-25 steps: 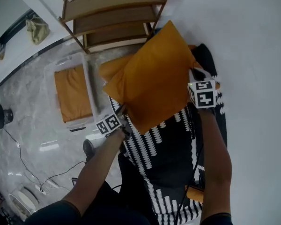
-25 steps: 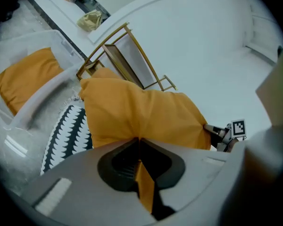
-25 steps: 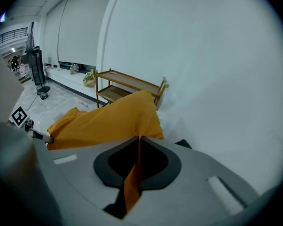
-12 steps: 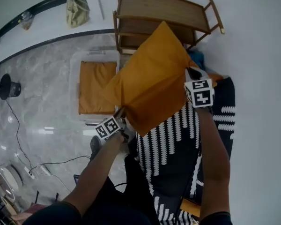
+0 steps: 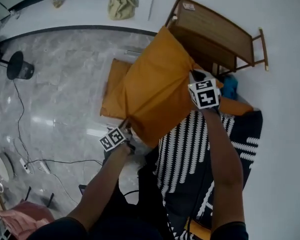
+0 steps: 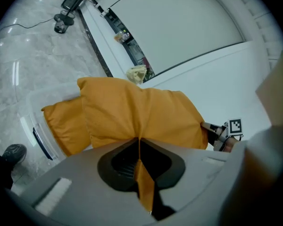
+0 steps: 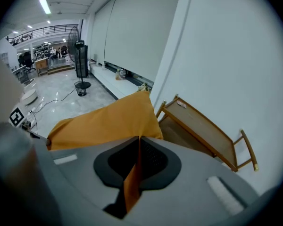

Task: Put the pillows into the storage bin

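1. Now the left tongs (image 6: pixel 139 147) are pressed together, pinching one corner of the orange pillow (image 5: pixel 157 86).
2. That pillow hangs in the air between both tongs, close above the bin (image 6: pixel 30 105) on the floor, where a second pillow (image 6: pixel 61 124) lies inside.
3. Right tongs (image 7: pixel 138 147) are likewise closed on fabric at the opposite corner.
4. Step in hand, I judge: carrying the pillow to the bin. Next it needs lowering squarely inside, then both tongs letting go.
5. From the head view the pillow covers most of the bin, so its rim is hard to make out.
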